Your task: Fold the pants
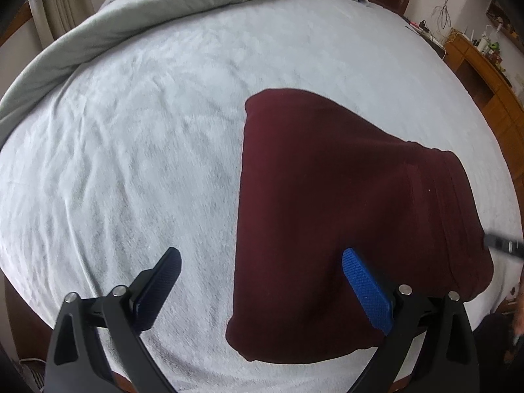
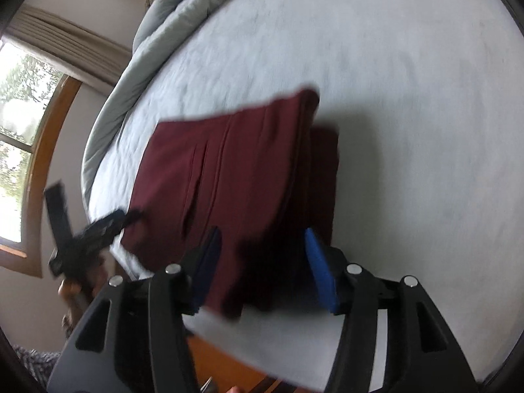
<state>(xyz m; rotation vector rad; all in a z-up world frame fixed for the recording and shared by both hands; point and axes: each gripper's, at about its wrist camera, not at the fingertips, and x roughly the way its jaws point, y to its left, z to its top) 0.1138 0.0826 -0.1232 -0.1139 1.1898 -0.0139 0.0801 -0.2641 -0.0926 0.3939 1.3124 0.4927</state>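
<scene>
Dark maroon pants lie folded into a compact stack on the pale bed sheet. My left gripper is open wide above the stack's near left edge, one finger over the sheet and the blue pad over the cloth. In the right wrist view the pants show their layered edge. My right gripper hovers over their near end with the jaws apart and no cloth pinched. That view is blurred. The left gripper shows there at the bed's edge, held by a hand.
A grey duvet is bunched along the far and left sides of the bed. A wooden dresser with small items stands at the right. A window with curtains is beyond the bed's left side. The bed's wooden frame shows below the sheet.
</scene>
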